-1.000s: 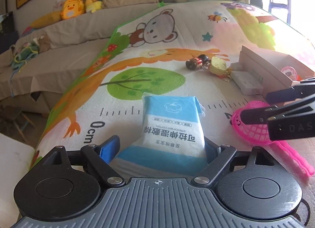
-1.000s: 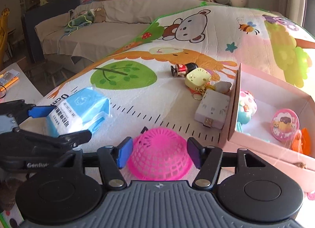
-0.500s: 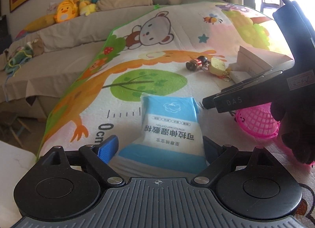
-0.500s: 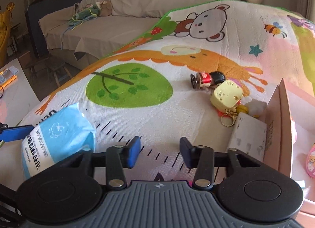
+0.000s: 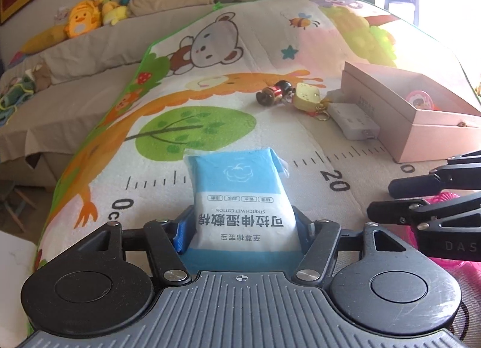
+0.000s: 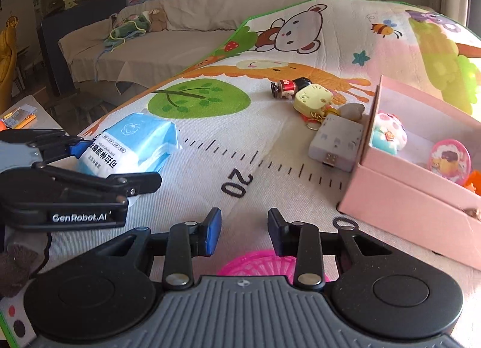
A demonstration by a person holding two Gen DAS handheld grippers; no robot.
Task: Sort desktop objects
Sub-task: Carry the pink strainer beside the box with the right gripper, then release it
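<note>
A cartoon mat covers the tabletop, sofa beyond. Left tool clamps the wipes pack; right tool gapes empty above the pink basket.

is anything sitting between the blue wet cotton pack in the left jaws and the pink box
Mostly clear mat. The wet cotton pack is held in the left gripper, and the pink box lies across the mat. The white adapter sits against the box's near-left wall, and the right gripper hangs near that path.
</note>
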